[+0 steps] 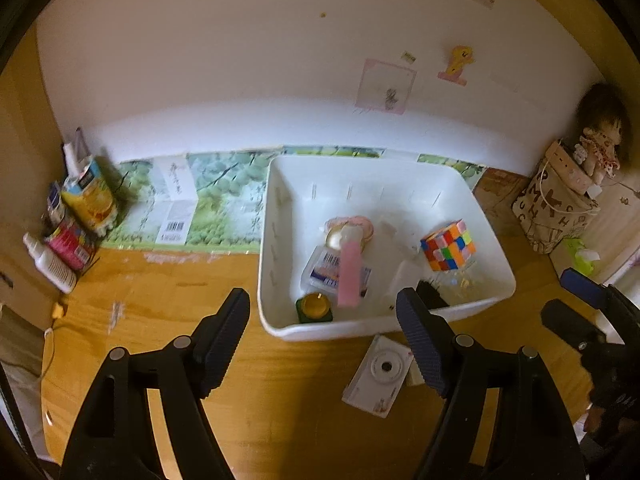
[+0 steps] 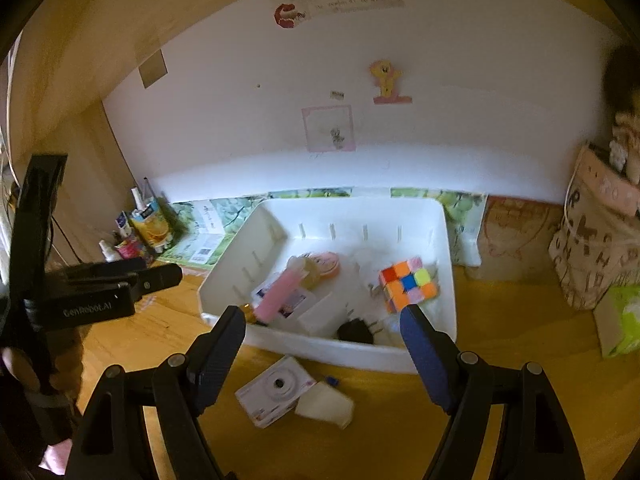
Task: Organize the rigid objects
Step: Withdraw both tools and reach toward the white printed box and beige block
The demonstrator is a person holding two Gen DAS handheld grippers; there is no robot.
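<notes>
Left wrist view
- The left tool point(image 1: 323, 340) hangs over the wooden table point(image 1: 160, 300) at the near rim of the white bin point(image 1: 472, 208), its jaws spread with nothing between the pads.
- The right tool point(image 1: 568, 300) shows at the right edge, partly cut off; its jaws look apart.
- One colour cube point(image 1: 449, 245) sits in the bin's right half.
- One pink bar point(image 1: 349, 268) lies tilted across a clear case with a barcode label point(image 1: 320, 270); the print is too blurred to read.
- One green-framed yellow piece point(image 1: 315, 307) sits in the bin's near left corner.
- One white toy camera point(image 1: 378, 376) lies on the table just outside the bin's near wall.
- Bottles and packets crowd the far left point(image 1: 80, 216); their labels are unreadable.

Right wrist view
- The right tool point(image 2: 323, 354) also stands spread and empty, above the camera point(image 2: 276, 388).
- The left tool point(image 2: 160, 276) reaches in from the left; its body reads "GenRobot.AI".
- One white folded piece point(image 2: 326, 404) touches the camera's right side.
- The cube point(image 2: 406, 282) sits in the bin point(image 2: 450, 248), and a black plug point(image 2: 356, 330) lies by the near wall.
- Handwriting on the wall's paper strip point(image 2: 360, 2) is illegible.
</notes>
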